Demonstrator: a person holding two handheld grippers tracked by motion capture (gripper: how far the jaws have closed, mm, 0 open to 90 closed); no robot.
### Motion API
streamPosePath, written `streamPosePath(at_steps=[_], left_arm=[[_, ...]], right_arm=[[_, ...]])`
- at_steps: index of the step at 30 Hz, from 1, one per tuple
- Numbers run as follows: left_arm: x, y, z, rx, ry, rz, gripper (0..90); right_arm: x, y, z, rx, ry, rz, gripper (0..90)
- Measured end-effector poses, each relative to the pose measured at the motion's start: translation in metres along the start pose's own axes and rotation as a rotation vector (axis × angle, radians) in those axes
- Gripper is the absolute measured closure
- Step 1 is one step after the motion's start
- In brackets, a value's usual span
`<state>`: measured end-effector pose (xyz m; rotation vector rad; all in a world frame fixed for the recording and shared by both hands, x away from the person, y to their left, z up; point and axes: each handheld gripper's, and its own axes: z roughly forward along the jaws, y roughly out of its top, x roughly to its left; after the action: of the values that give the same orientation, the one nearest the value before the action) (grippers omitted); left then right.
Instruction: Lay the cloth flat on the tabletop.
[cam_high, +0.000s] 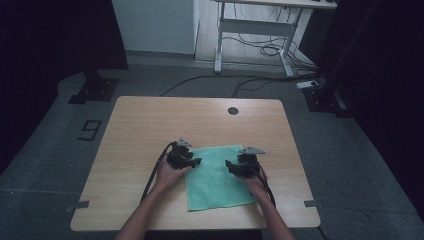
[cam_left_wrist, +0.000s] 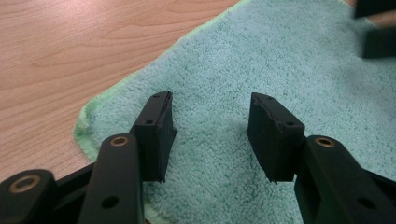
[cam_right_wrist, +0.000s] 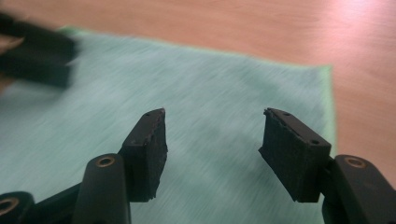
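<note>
Work surface: a light wood-grain table (cam_high: 150, 125) with a dark round grommet (cam_high: 233, 110) near its far edge, standing on grey floor (cam_high: 350, 150). Behind it, a second desk's white frame (cam_high: 250, 25) with loose cables (cam_high: 270, 50) underneath; dark stands to either side.

A green towel (cam_high: 217, 177) lies flat on the near half of the table. The left gripper (cam_high: 196, 161) sits over the towel's left edge, jaws open, holding nothing. The right gripper (cam_high: 229, 165) is over its right part, jaws likewise apart and empty.
</note>
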<state>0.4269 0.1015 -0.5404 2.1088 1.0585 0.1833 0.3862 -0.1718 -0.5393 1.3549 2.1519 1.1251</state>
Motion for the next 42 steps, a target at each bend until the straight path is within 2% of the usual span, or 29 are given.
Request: streamPosePath(at_steps=[2, 7, 10, 15, 18, 24, 27, 30, 33, 38, 42], left_arm=[[0.000, 0.001, 0.000, 0.001, -0.002, -0.007, 50.4], [0.001, 0.001, 0.001, 0.000, -0.004, -0.010, 50.5], [0.001, 0.001, 0.001, 0.001, -0.001, -0.007, 50.7], [0.003, 0.003, 0.001, 0.006, -0.001, -0.007, 51.7], [0.005, 0.005, 0.003, 0.001, -0.002, -0.009, 51.6], [0.006, 0.011, 0.008, 0.008, -0.004, -0.012, 49.5], [0.006, 0.013, 0.010, 0.008, 0.004, -0.003, 47.3], [0.007, 0.015, 0.008, -0.013, 0.016, -0.007, 46.3], [0.010, 0.016, -0.002, -0.042, 0.029, -0.021, 46.2], [0.025, 0.015, -0.021, -0.056, 0.082, -0.051, 46.5], [0.038, 0.011, -0.024, -0.051, 0.114, -0.086, 48.5]], right_arm=[[0.012, -0.010, -0.013, 0.012, 0.006, -0.053, 38.3], [0.027, -0.037, -0.041, 0.033, 0.024, -0.063, 38.3], [0.028, -0.055, -0.049, 0.060, 0.017, -0.052, 38.0], [0.021, -0.068, -0.062, 0.037, -0.036, -0.032, 38.0], [0.016, -0.074, -0.068, 0.023, -0.052, -0.025, 38.5], [0.011, -0.073, -0.070, 0.015, -0.039, 0.002, 38.6], [0.015, -0.068, -0.073, -0.013, -0.042, -0.002, 38.7], [0.025, -0.061, -0.078, -0.052, -0.017, -0.024, 38.7], [0.038, -0.054, -0.078, -0.073, 0.022, -0.063, 38.9], [0.063, -0.048, -0.066, -0.067, 0.088, -0.134, 39.0], [0.080, -0.044, -0.054, -0.051, 0.127, -0.167, 39.4]])
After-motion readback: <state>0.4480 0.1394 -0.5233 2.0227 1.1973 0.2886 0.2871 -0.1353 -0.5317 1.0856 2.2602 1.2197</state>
